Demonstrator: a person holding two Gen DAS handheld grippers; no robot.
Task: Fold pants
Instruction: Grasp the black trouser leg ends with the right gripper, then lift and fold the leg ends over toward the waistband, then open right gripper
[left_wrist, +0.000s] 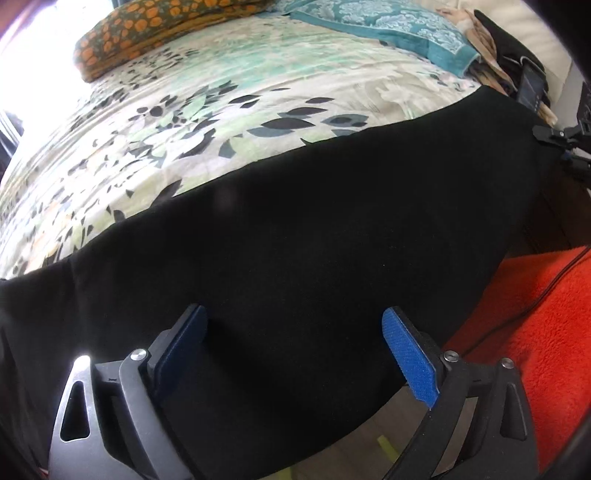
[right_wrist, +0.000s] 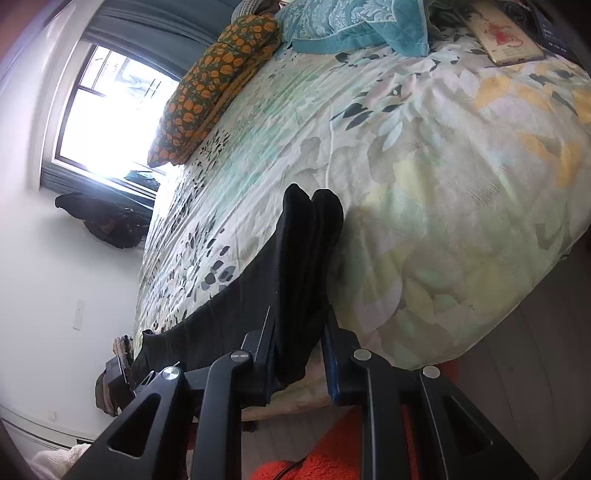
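Pants: your black pants (left_wrist: 295, 236) lie stretched in a long band along the near edge of the bed, one end hanging over the side; the cloth is plain, dark and mostly smooth
Pants, right view: the bunched end (right_wrist: 306, 258) stands up in two rounded folds between your right fingers
Right gripper: your right gripper (right_wrist: 299, 332) is pinching that bunched end, jaws drawn close on the fabric
Left gripper: your left gripper (left_wrist: 295, 347) sits over the pants with jaws spread wide; the blue pads (left_wrist: 410, 358) flank the cloth without pressing it
Bedspread: the floral bedspread (left_wrist: 207, 122) in pale green, cream and dark leaves lies under the pants
Pillow: an orange-patterned pillow (left_wrist: 147, 33) rests at the far end, well apart from the pants
Quilt: a teal quilt (left_wrist: 391, 29) lies beside the pillow
Phone: a phone (right_wrist: 506, 37) lies on the far corner of the bed
Rug: an orange rug (left_wrist: 528, 317) covers the floor beside the bed, with a dark cable across it
Window: a bright window (right_wrist: 110, 107) is beyond the bed
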